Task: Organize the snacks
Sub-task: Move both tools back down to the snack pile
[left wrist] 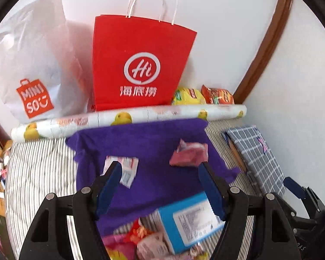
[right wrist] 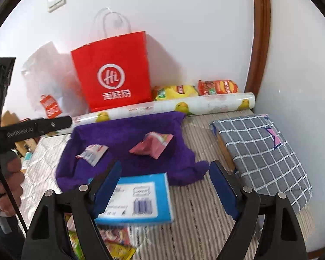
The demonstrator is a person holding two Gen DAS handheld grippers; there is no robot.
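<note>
A: Where do the snacks lie?

B: Two small packets rest on the purple cloth (right wrist: 127, 151): a pink packet (right wrist: 151, 146) and, apart from it, a white packet (right wrist: 93, 151). A blue box (right wrist: 138, 197) lies at the cloth's near edge, on top of a loose heap of wrappers (left wrist: 140, 238). Two chip bags (right wrist: 195, 90) sit by the wall beside the red paper bag (right wrist: 112, 73).

A: And the grippers?

B: The left gripper (left wrist: 160, 186) stands wide with nothing between its fingers. The right gripper (right wrist: 165, 186) is wide too, above the box without gripping it.

A: Which step is this?

B: It looks like a pause between placements, both hands free. The next move probably calls for lowering one gripper over the box or a wrapper, squaring the fingers to its sides, then closing.
</note>
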